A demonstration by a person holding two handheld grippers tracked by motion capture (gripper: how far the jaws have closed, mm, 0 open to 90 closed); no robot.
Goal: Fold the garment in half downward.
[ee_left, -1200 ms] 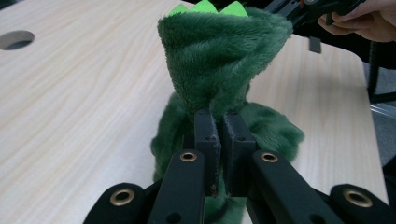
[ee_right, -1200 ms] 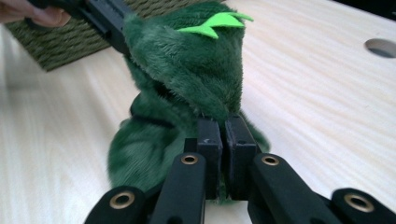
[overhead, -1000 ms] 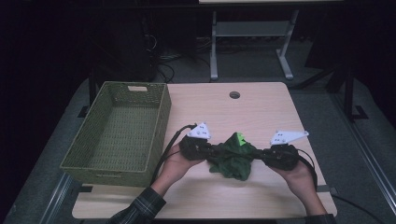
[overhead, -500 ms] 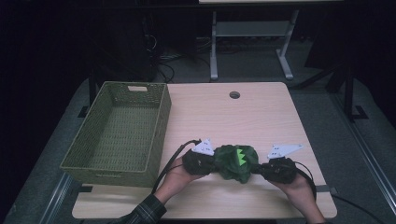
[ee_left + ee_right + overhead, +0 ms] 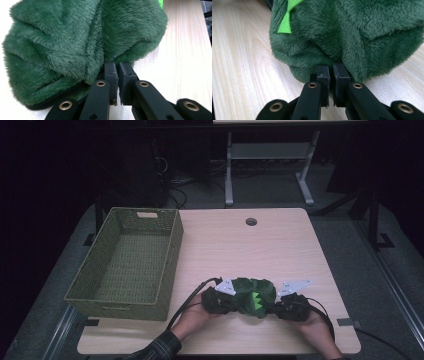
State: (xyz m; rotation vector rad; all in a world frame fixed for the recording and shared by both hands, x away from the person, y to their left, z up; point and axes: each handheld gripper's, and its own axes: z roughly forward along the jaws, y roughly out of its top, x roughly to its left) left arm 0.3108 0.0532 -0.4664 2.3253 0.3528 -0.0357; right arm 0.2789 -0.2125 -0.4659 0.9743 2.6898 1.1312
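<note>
Both grippers' fingers pinch the green plush (image 5: 75, 42); high view adds a basket (image 5: 127, 262).

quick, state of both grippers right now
Left gripper: closed, pinching the green plush fabric at one edge.
Right gripper: closed, pinching the same green plush fabric at its other side.

Left gripper (image 5: 231, 300), right gripper (image 5: 274, 307): jaws clamped
</note>
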